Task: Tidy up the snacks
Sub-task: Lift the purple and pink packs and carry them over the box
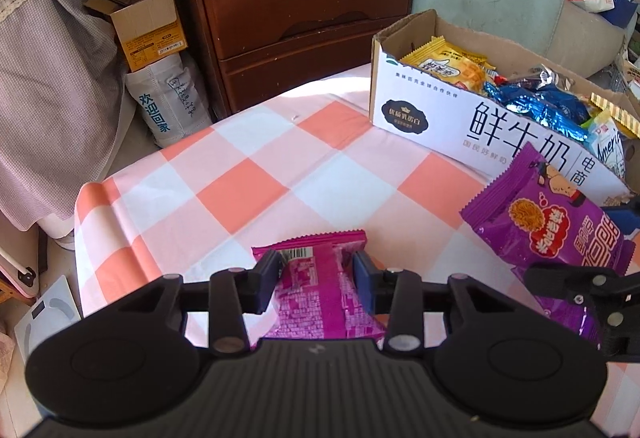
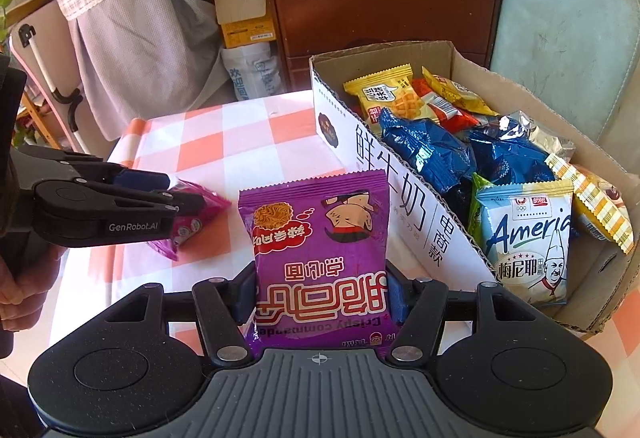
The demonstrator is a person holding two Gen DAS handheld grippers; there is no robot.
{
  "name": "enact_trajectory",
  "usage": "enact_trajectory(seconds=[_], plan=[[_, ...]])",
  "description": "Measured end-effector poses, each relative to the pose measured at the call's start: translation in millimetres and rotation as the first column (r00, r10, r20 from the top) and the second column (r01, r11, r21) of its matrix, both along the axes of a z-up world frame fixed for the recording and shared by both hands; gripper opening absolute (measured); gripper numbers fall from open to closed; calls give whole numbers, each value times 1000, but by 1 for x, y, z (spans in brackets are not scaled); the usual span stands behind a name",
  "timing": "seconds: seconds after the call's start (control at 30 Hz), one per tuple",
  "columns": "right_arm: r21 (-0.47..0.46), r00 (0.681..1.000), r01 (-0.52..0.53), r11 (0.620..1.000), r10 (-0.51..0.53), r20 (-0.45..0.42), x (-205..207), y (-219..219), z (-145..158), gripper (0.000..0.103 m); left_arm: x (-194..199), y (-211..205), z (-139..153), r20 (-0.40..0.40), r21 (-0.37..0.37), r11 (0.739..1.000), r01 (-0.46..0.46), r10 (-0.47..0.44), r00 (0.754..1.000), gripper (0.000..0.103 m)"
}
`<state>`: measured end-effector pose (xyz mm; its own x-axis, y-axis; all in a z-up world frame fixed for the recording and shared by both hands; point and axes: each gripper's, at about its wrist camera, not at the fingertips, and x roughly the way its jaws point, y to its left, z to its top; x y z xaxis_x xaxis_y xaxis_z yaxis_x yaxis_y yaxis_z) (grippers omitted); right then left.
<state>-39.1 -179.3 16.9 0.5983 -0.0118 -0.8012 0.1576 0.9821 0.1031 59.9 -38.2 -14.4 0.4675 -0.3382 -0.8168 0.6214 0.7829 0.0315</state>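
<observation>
My left gripper [image 1: 316,278] is shut on a magenta snack packet [image 1: 320,298] above the checked tablecloth; both show in the right wrist view, the left gripper [image 2: 176,197] at the left with the magenta packet [image 2: 192,213]. My right gripper [image 2: 320,294] is shut on a purple noodle snack bag [image 2: 316,238], held upright beside the cardboard box [image 2: 400,197]. That purple bag [image 1: 552,238] also shows at the right of the left wrist view. The box [image 1: 440,121] holds several snack packets: yellow [image 2: 384,93], blue [image 2: 424,153], and a white-blue one [image 2: 528,230].
The table with the orange-and-white checked cloth [image 1: 256,173] ends at the left and far edges. Behind it stand a dark wooden drawer cabinet [image 1: 296,5], a small open carton [image 1: 148,25] on a white bag, and a pale green cushioned seat [image 2: 568,37].
</observation>
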Motion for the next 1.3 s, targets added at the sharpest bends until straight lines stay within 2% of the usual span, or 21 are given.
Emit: enact_trajectory(seconds=[0.13, 0.2, 0.27, 0.33, 0.4, 0.5, 0.63, 1.0, 1.13, 1.3], plan=[[3, 1000, -7, 1000, 7, -21, 1, 2, -4, 61, -2, 2, -7, -10, 28, 1000, 7, -6, 1000, 49], [6, 1000, -9, 1000, 9, -20, 2, 3, -4, 61, -2, 4, -10, -25, 30, 1000, -7, 7, 1000, 65], [9, 1000, -8, 1000, 8, -20, 2, 3, -4, 61, -2, 4, -12, -24, 29, 999, -13, 14, 1000, 67], [11, 1000, -6, 1000, 6, -22, 3, 3, -5, 61, -1, 2, -14, -14, 30, 1000, -7, 7, 1000, 65], [9, 1000, -7, 1000, 7, -23, 5, 4, -6, 61, 0, 1, -12, -30, 8, 1000, -4, 4, 1000, 47], [11, 1000, -8, 1000, 9, -22, 6, 5, -6, 61, -1, -2, -9, -26, 9, 1000, -12, 12, 1000, 41], [7, 1000, -13, 1000, 13, -8, 5, 6, -2, 61, -4, -2, -3, 13, 17, 999, -31, 31, 999, 39], [4, 998, -28, 1000, 27, 60, 5, 9, 20, 61, 6, 5, 37, 123, -57, 985, -162, 168, 978, 39], [4, 994, -25, 1000, 25, 107, 3, 6, 35, 61, 8, 1, 51, 168, -82, 981, -178, 190, 967, 39], [-8, 987, 3, 1000, -1, 162, 2, -6, 53, 61, 10, -10, 64, 165, -137, 974, -178, 200, 966, 39]])
